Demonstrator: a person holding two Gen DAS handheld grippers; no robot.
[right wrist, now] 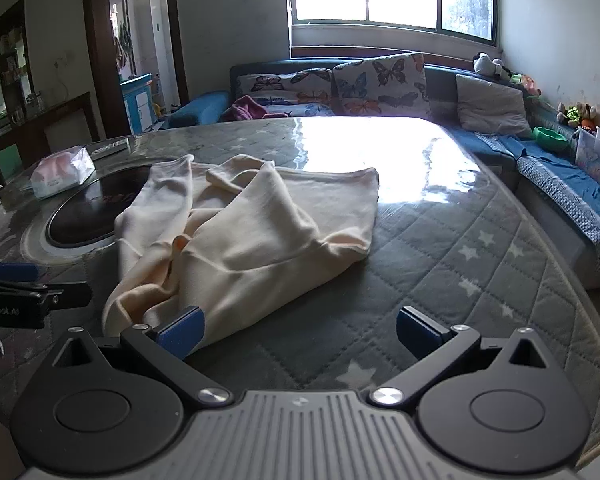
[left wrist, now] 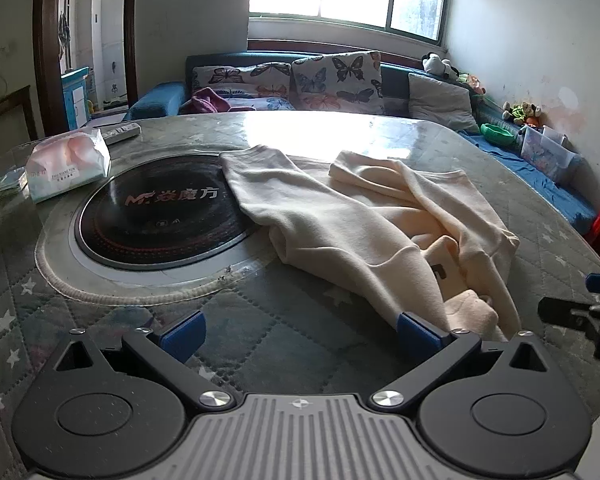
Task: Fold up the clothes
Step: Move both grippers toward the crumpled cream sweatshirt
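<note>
Indoors, both hand-held grippers [left wrist: 300,338] [right wrist: 300,334] gape over a quilted table [right wrist: 440,248] bearing a cream garment [right wrist: 240,232]

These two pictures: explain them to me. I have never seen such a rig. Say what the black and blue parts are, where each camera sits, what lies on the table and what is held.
A person holds a two-finger gripper in each hand. Each has a camera looking forward along its blue-padded fingers. One picture comes from the left gripper, the other from the right gripper. Both are open and hold nothing. On the quilted table lies a crumpled cream garment, unfolded, partly over a round black cooktop. A tissue pack sits beyond it.
</note>
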